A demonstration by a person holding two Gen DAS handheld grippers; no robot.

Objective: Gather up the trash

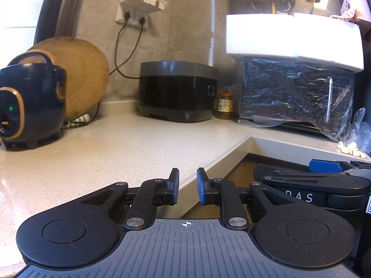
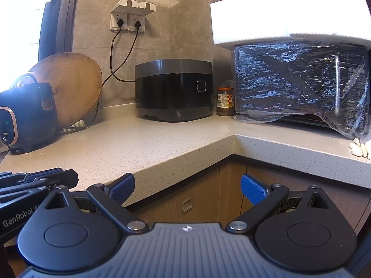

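Both tongs (image 1: 187,186) (image 2: 187,188) gape empty over the countertop (image 2: 143,143) edge.

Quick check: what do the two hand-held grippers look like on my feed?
Both match: the left hand-held gripper and right hand-held gripper have black linkage arms, blue ribbed finger pads, silver pivot screws, round black discs and a grey ridged base. White lettering marks their sides.

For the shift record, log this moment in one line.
left gripper: open, empty | right gripper: open, empty | both short of countertop corner | trash: none held
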